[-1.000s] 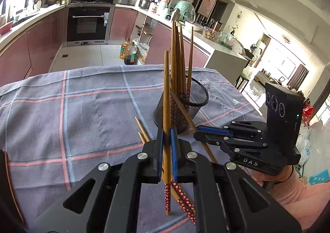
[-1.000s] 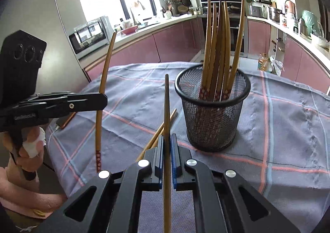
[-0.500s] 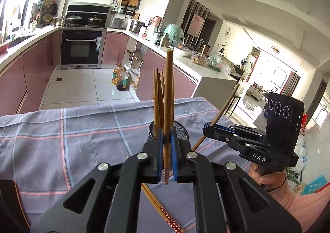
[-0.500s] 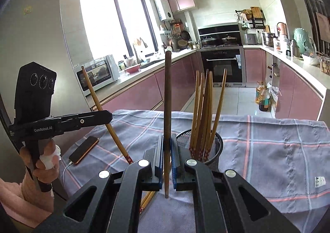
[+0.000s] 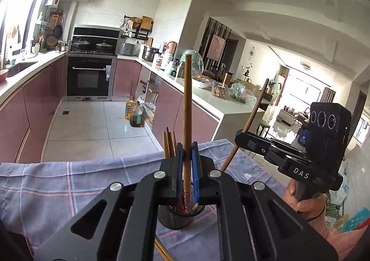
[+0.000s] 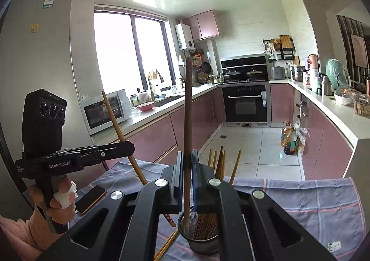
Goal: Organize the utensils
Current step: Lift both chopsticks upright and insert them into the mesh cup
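Observation:
My left gripper [image 5: 186, 147] is shut on a wooden chopstick [image 5: 186, 104] held upright over the black mesh cup [image 5: 178, 217], its patterned lower end at the cup's mouth. My right gripper [image 6: 186, 156] is shut on another chopstick [image 6: 187, 110], also upright, its lower tip inside the mesh cup [image 6: 201, 241]. Several chopsticks [image 6: 219, 164] stand in the cup. Each gripper shows in the other's view: the right gripper [image 5: 239, 137] with its slanted chopstick, the left gripper [image 6: 130, 145] likewise. Loose chopsticks [image 6: 165, 246] lie on the cloth beside the cup.
A checked blue-grey cloth [image 6: 323, 201] covers the table. A phone [image 6: 90, 198] lies on it at the left edge. Beyond the table are pink kitchen cabinets, an oven [image 5: 89, 78] and oil bottles [image 5: 134, 114] on the floor.
Both grippers have risen and moved over the cup, bringing their chopsticks from beside the cup to above it. The right chopstick's tip has gone down into the cup.

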